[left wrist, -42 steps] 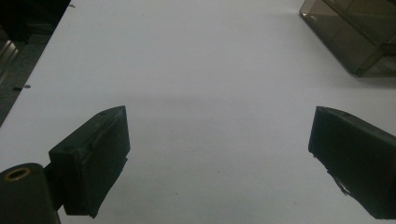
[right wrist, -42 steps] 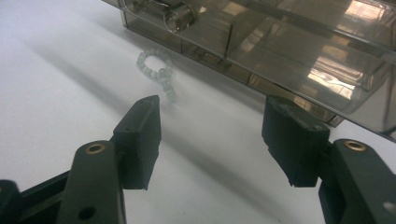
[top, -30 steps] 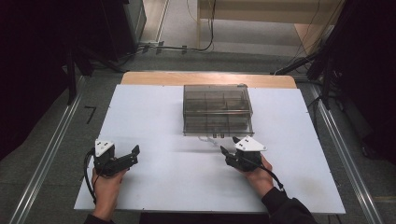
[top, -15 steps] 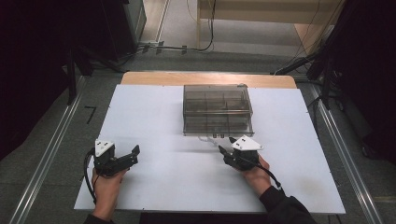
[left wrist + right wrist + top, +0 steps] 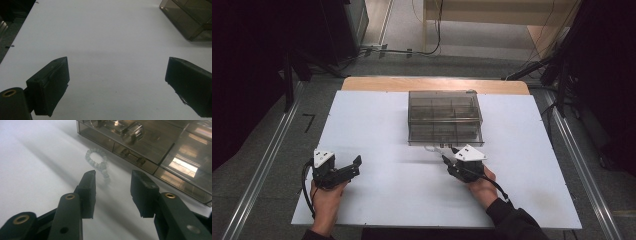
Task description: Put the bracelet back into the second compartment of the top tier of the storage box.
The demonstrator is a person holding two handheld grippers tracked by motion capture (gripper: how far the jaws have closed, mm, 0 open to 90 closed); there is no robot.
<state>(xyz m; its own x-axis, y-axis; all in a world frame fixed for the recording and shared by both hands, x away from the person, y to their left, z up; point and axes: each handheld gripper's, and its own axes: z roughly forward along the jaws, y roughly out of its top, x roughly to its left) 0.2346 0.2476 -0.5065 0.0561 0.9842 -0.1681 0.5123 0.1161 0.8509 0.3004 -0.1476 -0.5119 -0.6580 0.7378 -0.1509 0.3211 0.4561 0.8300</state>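
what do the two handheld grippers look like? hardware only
Both are black two-jaw units with blocky rectangular pads, brass-coloured pivot bushings and a white three-cornered top plate. Left gripper trails a black cable looping beside the hand; right gripper trails one over a dark sleeve.

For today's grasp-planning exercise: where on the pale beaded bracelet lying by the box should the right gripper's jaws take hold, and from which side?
Grip the near, trailing end of the pale beaded bracelet, coming down from above on the table side. It lies flat on the white table, and the smoky clear plastic compartment box blocks its far side. The right gripper is open, already aimed there.
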